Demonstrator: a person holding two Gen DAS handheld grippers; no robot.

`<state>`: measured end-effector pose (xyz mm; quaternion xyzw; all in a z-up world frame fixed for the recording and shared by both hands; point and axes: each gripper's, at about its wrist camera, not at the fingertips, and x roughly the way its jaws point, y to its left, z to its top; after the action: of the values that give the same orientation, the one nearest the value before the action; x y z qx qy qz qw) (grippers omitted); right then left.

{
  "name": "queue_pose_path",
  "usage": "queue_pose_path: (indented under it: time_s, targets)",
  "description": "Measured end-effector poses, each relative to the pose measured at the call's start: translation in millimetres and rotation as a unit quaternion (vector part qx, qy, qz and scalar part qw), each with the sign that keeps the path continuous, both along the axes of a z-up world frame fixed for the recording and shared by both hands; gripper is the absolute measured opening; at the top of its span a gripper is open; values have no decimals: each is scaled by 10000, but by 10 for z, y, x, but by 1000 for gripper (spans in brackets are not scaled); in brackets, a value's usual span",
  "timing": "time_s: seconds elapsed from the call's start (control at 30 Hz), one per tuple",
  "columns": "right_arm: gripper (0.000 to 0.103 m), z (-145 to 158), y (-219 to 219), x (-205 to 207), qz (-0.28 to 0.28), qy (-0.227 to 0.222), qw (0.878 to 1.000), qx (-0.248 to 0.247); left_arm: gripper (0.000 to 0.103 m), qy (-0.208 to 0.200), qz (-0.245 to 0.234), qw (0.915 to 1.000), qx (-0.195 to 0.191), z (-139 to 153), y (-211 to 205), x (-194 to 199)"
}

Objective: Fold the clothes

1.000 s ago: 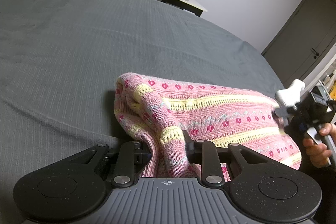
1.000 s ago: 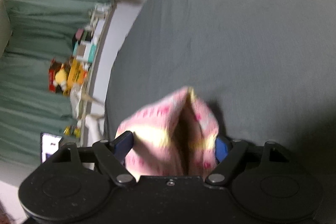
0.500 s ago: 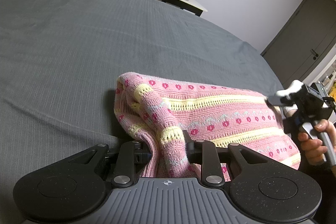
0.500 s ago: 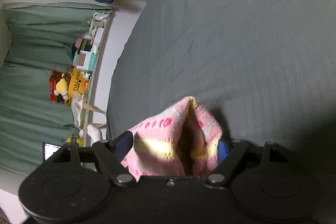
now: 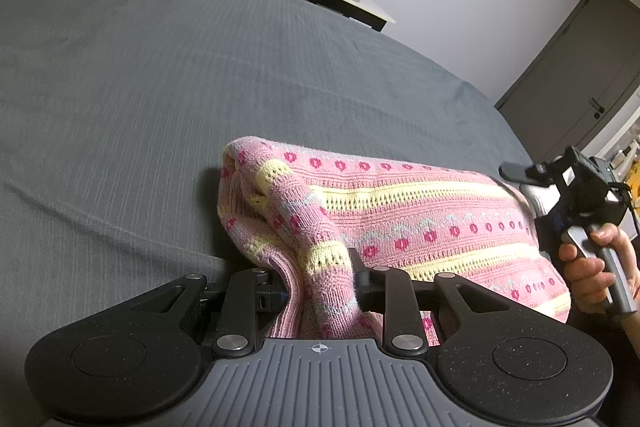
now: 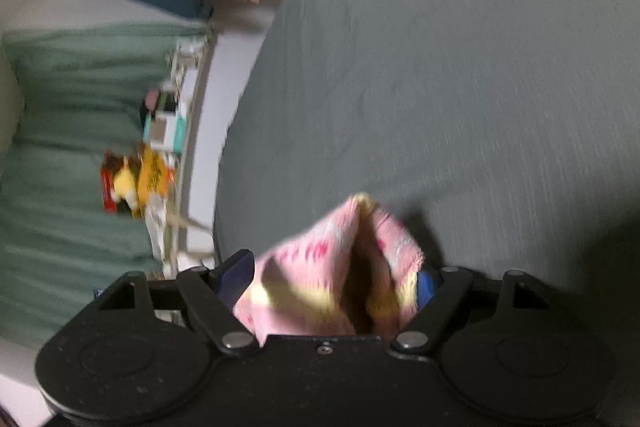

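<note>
The grey bed [image 5: 168,75] fills most of your view, and the pink sweater [image 5: 400,211] lies folded along its near edge. Your left gripper [image 5: 320,291] pinches the sweater's bunched left end. Your right gripper [image 6: 334,279] stands wide around the sweater's right end, which fills its jaws; your right hand [image 5: 588,263] grips the handle there.

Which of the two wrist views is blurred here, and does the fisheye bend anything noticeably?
Left wrist view: sharp, and the grey bedspread edge curves strongly. Right wrist view: motion-smeared across the pink sweater and the shelf clutter, with dim, soft lighting.
</note>
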<state>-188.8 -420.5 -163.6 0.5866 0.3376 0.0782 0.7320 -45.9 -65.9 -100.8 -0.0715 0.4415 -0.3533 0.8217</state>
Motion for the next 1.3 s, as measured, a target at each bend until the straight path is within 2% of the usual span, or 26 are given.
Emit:
queue_pose_path:
  time_s: [0.1,0.17,0.43,0.7,0.8,0.87,0.93,1.03,1.2,1.3]
  targets:
    - [77,25,38,4,365,52,9991,-196,26,25,-4,10000,-31,-8,2,18]
    - [78,24,53,-19,576,166,9981,-135,26,47,-2,10000,-52,-17,8,26]
    - [78,-43,27,-98,822,377,9956,257,26,79,16,9999,-81,-28,2,41]
    - [77,-38,90,-37,872,228,9959,1,26,148,91,9997,-177,-43,5,36]
    - [67,-19,116,-36,789,183,9966,-173,26,136,153,9995,-247,-38,19,8]
    - [53,-39,107,-83,674,102,9976,-103,26,64,157,9995,-259,-17,22,-8]
    - [49,-56,128,-120,553,58,9984,-76,26,-56,141,9996,-254,12,20,-34]
    - [40,18,215,-173,396,-52,9987,-330,25,-340,99,9991,-240,72,30,-101]
    - [35,334,461,-266,222,-284,9929,-1131,25,-721,126,9970,-232,247,179,-133]
    - [35,521,670,-259,115,-531,9880,-1445,25,-960,334,9945,-249,408,380,-119]
